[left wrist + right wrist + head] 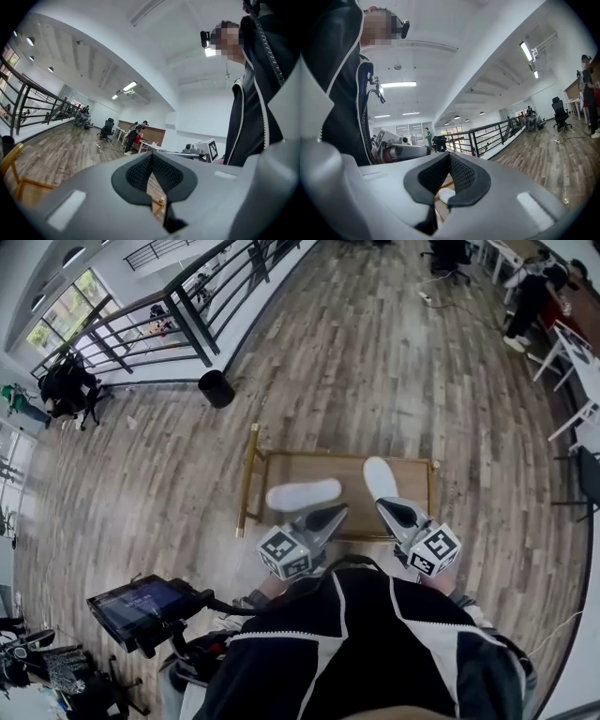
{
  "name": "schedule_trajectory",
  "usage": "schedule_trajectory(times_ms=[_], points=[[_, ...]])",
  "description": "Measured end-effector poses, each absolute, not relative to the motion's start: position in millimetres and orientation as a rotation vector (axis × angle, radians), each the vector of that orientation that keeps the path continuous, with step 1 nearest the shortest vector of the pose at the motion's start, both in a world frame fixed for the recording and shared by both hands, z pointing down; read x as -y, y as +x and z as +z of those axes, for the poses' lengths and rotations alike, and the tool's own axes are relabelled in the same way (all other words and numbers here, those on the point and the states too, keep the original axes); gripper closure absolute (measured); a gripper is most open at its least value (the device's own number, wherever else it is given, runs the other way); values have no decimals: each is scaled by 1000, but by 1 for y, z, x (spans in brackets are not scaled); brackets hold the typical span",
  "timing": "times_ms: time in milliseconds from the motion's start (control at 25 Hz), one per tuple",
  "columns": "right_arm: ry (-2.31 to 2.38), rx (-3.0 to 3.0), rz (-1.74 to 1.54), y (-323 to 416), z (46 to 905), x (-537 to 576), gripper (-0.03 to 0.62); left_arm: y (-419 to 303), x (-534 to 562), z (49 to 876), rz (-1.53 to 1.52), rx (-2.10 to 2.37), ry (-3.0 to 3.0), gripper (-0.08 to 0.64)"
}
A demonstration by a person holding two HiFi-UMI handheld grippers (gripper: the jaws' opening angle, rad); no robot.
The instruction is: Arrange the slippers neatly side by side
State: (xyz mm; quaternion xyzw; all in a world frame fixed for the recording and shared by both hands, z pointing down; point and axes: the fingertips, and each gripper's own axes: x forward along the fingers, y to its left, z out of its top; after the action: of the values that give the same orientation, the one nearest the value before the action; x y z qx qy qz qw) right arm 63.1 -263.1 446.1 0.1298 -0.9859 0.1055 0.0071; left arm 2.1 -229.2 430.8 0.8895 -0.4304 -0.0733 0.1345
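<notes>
A grey-brown plank floor (375,362) spreads round a low brown wooden worktop with a brass-coloured frame (247,479). Off its far left corner stands a round black bin (217,388), and beyond that a black metal railing (187,306) runs along the floor's edge. At the lower left a dark flat screen on a black stand (141,604) sits close to the wearer's black-and-white jacket (375,643). White desks (577,352) and a standing person (527,296) are well apart, at the far right.

Two white slippers lie on the worktop, apart and at an angle to each other. The left white slipper (303,494) lies crosswise, its length along the near edge, and the right white slipper (380,477) points away from the wearer.

The left tool (336,513) is held level at the near edge, its tip just beside the crosswise slipper's right end; contact cannot be told. Its black ribbed pads (138,171) are pressed together with nothing between them. The right tool (386,508) sits just short of the other slipper's near end — its pads (461,176) likewise closed on nothing.
</notes>
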Motion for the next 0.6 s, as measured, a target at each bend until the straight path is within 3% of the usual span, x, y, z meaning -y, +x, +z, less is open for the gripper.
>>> schedule_trajectory(times_ms=[600], points=[[584, 3054, 376, 34, 458, 284, 588, -45, 267, 460, -103, 1138, 2581, 540]])
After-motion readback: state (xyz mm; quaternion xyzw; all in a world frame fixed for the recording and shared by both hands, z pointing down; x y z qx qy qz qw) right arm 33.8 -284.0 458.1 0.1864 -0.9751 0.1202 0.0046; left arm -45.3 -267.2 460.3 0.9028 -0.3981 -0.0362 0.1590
